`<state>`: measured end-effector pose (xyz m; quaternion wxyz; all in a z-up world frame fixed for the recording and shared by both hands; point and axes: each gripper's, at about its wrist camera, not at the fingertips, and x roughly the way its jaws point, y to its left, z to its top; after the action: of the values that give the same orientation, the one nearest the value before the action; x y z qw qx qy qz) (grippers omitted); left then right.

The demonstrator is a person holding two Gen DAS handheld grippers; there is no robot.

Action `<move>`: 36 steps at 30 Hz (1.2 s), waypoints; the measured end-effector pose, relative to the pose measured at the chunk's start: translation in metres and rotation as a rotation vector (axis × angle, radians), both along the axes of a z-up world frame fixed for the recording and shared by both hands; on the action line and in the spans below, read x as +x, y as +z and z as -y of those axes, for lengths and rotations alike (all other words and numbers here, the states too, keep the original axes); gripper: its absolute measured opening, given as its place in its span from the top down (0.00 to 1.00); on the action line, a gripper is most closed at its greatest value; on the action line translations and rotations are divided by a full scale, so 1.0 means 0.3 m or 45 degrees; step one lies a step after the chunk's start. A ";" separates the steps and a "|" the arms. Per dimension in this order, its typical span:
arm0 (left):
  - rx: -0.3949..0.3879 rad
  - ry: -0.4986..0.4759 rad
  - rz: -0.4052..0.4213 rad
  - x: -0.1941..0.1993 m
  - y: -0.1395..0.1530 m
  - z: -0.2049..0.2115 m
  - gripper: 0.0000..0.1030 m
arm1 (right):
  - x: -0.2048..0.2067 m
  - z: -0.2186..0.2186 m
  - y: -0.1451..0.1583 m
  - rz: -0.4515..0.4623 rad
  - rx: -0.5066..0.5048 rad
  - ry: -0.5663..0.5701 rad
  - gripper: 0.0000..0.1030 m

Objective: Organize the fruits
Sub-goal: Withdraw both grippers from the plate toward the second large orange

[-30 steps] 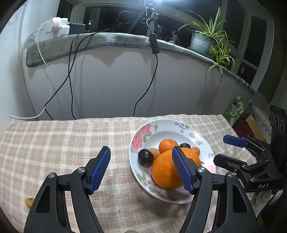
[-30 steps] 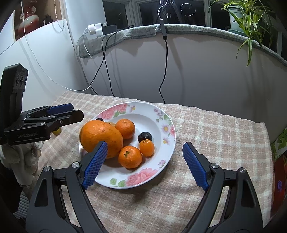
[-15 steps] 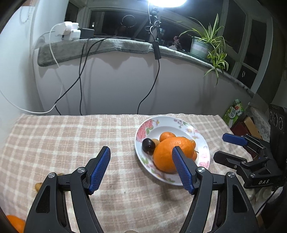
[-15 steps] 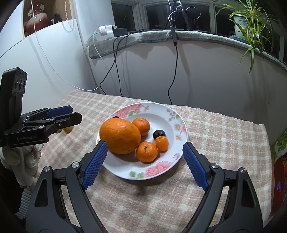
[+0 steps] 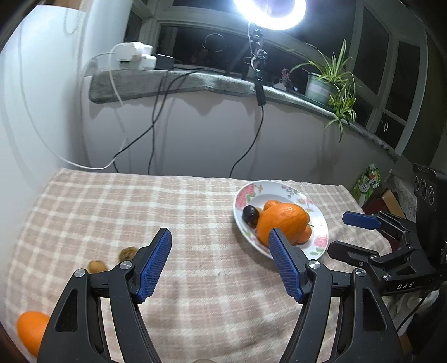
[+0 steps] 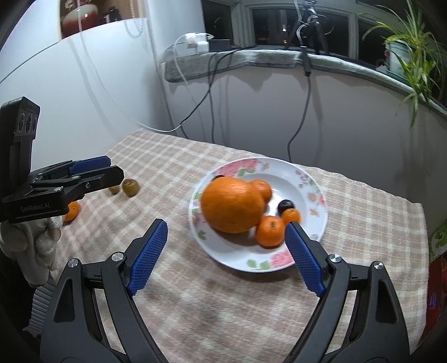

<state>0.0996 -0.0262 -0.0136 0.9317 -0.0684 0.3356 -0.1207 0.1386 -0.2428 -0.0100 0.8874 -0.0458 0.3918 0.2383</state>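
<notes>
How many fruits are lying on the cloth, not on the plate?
3 on the cloth: an orange one behind the left gripper, and two small greenish ones side by side. Others may be hidden.

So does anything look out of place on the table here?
Yes: three fruits lie loose on the checked cloth, off the floral plate: two small greenish-brown fruits and a small orange. Both grippers are open and empty.

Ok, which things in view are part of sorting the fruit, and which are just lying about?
Part of the job:
- floral plate
- large orange and small fruit on it
- loose orange
- two small brownish fruits on the cloth
- left gripper and right gripper, both open and empty

Lying about:
- potted plant
- chargers and cables
- ring light
</notes>
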 end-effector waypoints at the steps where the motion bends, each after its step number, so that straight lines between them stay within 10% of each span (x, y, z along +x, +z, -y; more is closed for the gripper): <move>1: 0.000 0.007 0.003 -0.010 0.002 -0.010 0.29 | -0.006 -0.016 0.001 0.001 -0.003 0.012 0.14; 36: 0.048 0.415 -0.054 -0.401 -0.083 -0.444 0.29 | -0.087 -0.493 -0.033 -0.086 0.069 0.400 0.14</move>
<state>-0.0206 0.1071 -0.0385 0.9327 -0.1071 0.3420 0.0399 0.1126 -0.0950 -0.0198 0.8265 -0.0746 0.4029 0.3859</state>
